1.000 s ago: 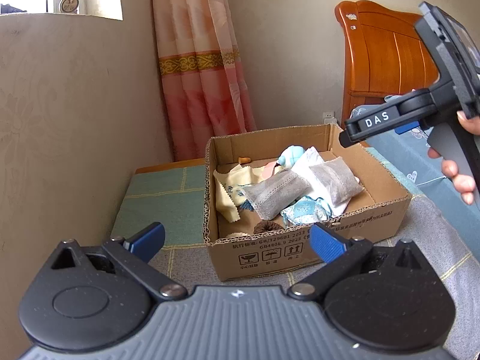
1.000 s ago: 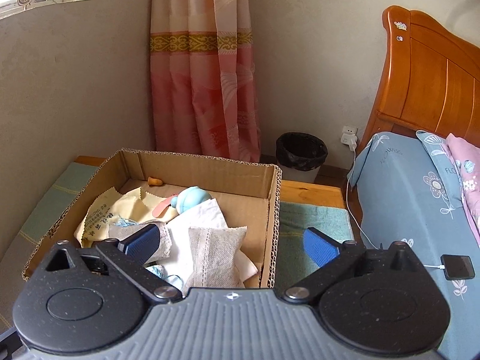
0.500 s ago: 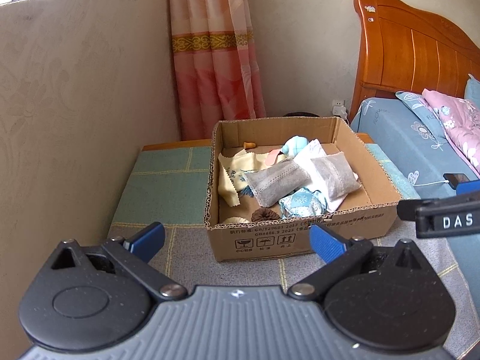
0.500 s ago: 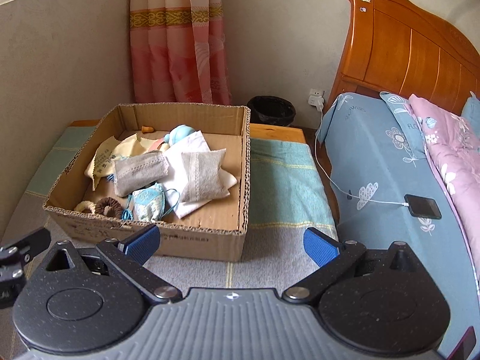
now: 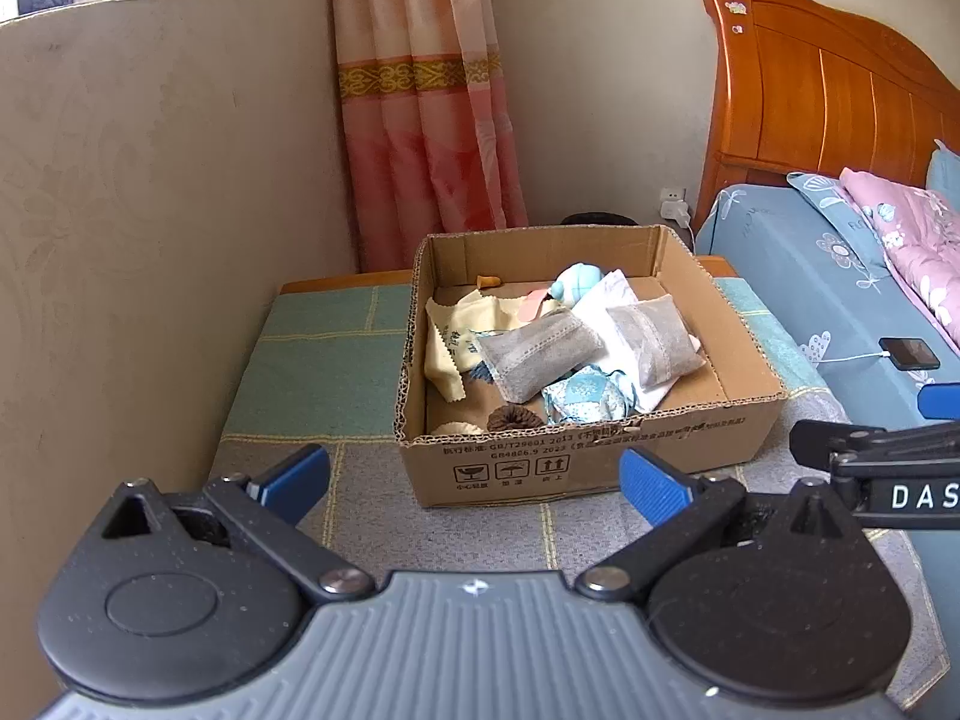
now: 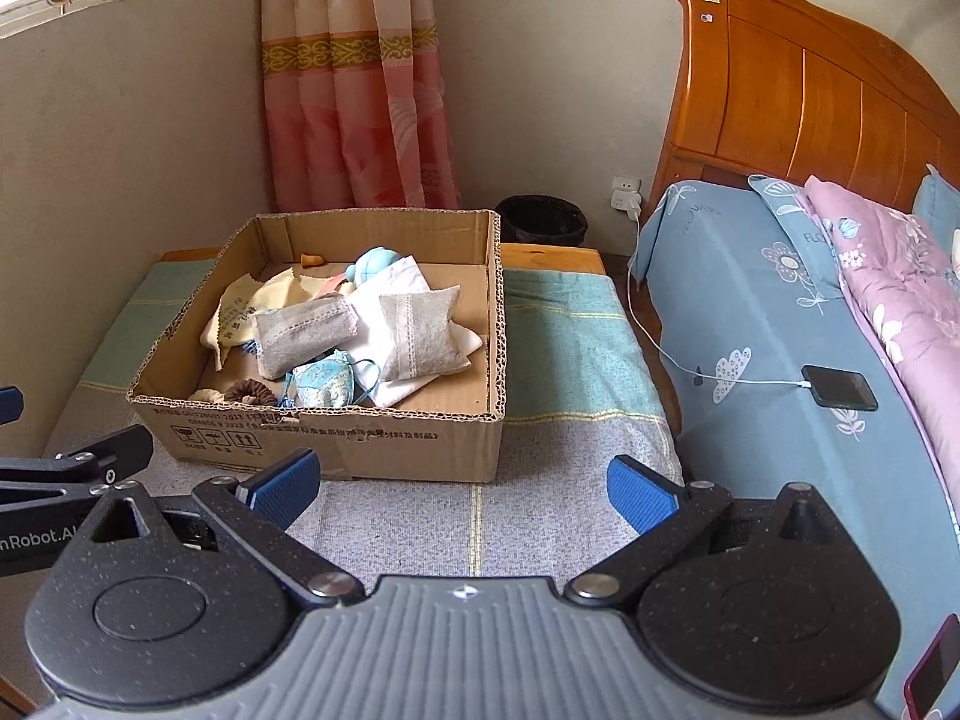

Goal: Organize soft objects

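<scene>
Status of work: every soft item I can see already lies inside the cardboard box (image 6: 384, 444), which sits on the checked mat (image 6: 570, 336) beside the bed (image 6: 750, 312). Nothing soft is visible on the mat outside the box in either view. I judge the collecting to be done or nearly so; if sorting within the box is wanted, that part is not yet begun, since the contents lie in a loose heap.

Contents noted: two grey pouches (image 6: 303, 333), one lying flat and one propped against white cloth (image 6: 396, 288); a yellow cloth (image 6: 240, 312) towards the left wall of the box; a light blue patterned pouch (image 6: 324, 384) and a brown hair tie (image 6: 249, 389) near the front wall; a pale blue round toy (image 6: 375, 261) towards the back.

Tongs: the left gripper (image 5: 474, 477) has its fingers spread wide and holds nothing. The right gripper (image 6: 462, 483) is likewise spread and empty. Both hover on the near side of the box, short of its front wall and above the mat, touching nothing. The heap lies ahead of both, beyond that wall.

A phone (image 6: 840, 387) on a charging cable lies on the bed, well apart from the work.
</scene>
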Demonstrator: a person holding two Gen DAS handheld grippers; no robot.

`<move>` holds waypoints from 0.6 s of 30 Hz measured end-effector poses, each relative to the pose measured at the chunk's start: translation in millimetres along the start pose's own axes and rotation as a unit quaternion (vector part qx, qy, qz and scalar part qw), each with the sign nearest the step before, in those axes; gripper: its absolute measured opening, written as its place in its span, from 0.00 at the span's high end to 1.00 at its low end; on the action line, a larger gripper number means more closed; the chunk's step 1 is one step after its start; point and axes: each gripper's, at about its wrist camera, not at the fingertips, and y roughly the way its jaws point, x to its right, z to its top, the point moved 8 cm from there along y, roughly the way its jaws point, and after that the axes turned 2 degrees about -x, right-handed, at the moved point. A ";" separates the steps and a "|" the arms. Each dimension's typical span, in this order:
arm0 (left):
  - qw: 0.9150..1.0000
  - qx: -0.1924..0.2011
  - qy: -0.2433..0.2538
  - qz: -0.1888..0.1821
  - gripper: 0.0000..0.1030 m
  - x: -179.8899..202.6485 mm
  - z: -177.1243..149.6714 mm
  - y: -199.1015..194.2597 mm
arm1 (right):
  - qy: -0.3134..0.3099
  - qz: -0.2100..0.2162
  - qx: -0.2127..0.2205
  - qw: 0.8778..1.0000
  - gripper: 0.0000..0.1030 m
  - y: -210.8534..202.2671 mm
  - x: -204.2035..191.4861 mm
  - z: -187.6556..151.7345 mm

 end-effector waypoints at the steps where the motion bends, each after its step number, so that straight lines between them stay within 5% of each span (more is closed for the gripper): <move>1: 1.000 0.000 0.000 -0.001 0.01 0.8 0.4 -0.3 | -0.001 -0.001 0.000 1.000 0.00 -0.2 0.0 -0.1; 18: 1.000 -0.006 -0.004 -0.001 0.01 0.3 -1.3 0.7 | -0.006 0.000 -0.001 1.000 0.00 -1.2 -1.9 -2.1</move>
